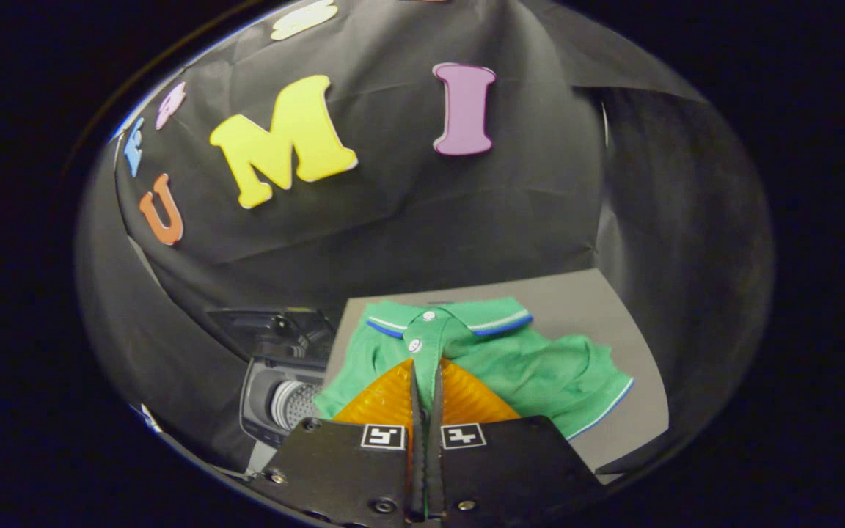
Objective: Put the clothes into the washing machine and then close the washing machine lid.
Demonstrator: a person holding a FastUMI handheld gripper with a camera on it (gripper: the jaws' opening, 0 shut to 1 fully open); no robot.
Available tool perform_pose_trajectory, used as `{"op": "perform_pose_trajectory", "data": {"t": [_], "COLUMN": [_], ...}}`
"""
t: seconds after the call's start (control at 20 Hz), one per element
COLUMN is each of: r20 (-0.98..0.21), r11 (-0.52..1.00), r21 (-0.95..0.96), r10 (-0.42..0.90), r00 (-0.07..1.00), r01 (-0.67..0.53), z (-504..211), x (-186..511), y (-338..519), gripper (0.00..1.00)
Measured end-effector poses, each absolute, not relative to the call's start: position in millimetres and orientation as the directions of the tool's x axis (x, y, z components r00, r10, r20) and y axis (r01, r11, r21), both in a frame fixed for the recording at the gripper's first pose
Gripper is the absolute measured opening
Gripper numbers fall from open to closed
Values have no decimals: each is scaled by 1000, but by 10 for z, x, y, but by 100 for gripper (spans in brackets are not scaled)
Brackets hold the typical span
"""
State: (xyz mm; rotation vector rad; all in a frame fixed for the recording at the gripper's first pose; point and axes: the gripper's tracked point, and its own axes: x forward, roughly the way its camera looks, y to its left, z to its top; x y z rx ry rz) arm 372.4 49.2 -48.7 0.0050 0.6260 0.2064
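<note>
Our gripper (426,374) has its fingers drawn together w/ only a thin slit between them, and a strip of the green shirt (510,359) seems pinched in that slit, right at the button placket; we judge both fingers are pressing on the cloth, tho the contact itself is partly hidden. The shirt is bunched just ahead of the fingers and spreads to the right over the grey table (598,308), collar on the far side, hem trailing near-right. The washing machine (283,389) sits left of the fingers and lower, just beside the table edge, drum opening facing us, lid (268,323) raised behind it. So the coming move is a carry to the left and down: shirt's bulk hangs right of the grip, so it'll prob drag across the table edge before clearing into the drum.
</note>
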Motion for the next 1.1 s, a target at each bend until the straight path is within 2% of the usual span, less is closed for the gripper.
{"op": "perform_pose_trajectory", "data": {"t": [0.3,0.6,1.1], "r20": [-552,-556,-625], "r11": [934,856,768], "r21": [42,57,86], "r10": [317,455,538], "r00": [771,696,566], "r01": [-354,-514,-634], "z": [-266,-384,-941], "x": [3593,3456,3449], "y": [1347,2398,3767], "gripper": [5,5,5]}}
